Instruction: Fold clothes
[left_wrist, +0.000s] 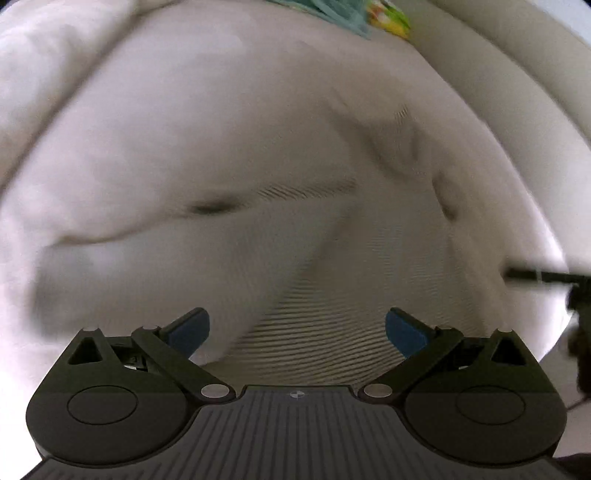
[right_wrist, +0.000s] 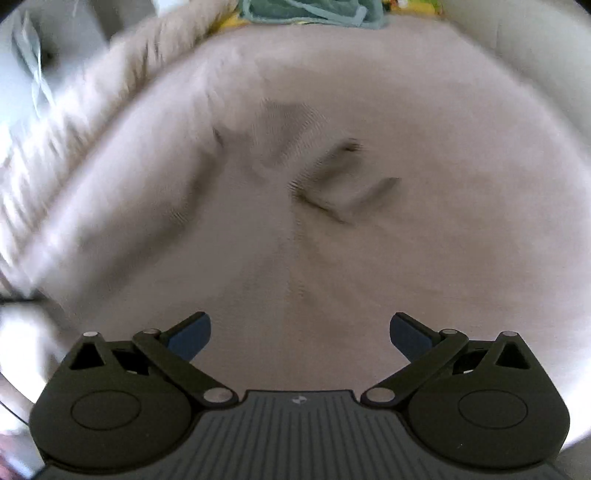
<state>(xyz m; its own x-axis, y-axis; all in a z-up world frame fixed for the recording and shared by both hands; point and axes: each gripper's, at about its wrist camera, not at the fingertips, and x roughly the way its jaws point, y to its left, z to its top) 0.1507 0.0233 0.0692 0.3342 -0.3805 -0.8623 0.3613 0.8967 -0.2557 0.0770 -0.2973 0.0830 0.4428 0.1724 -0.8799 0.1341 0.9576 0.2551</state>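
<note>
Filling the lower edge of each wrist view, both grippers stand with their blue-padded fingers spread wide and nothing between them: the left gripper (left_wrist: 297, 328) and the right gripper (right_wrist: 300, 330). Just beyond the left fingers lies a pale ribbed garment (left_wrist: 317, 332), running up the middle of the frame into blurred creases at centre and upper right. In the right view the same pale garment (right_wrist: 317, 177) shows as rumpled folds at frame centre, on a beige cushioned surface (right_wrist: 443, 258). At the right edge of the left view a dark object (left_wrist: 543, 277) intrudes, too blurred to identify. Farthest, at top centre, sits teal cloth (right_wrist: 306, 11) beside something yellow-green (left_wrist: 391, 16).
</note>
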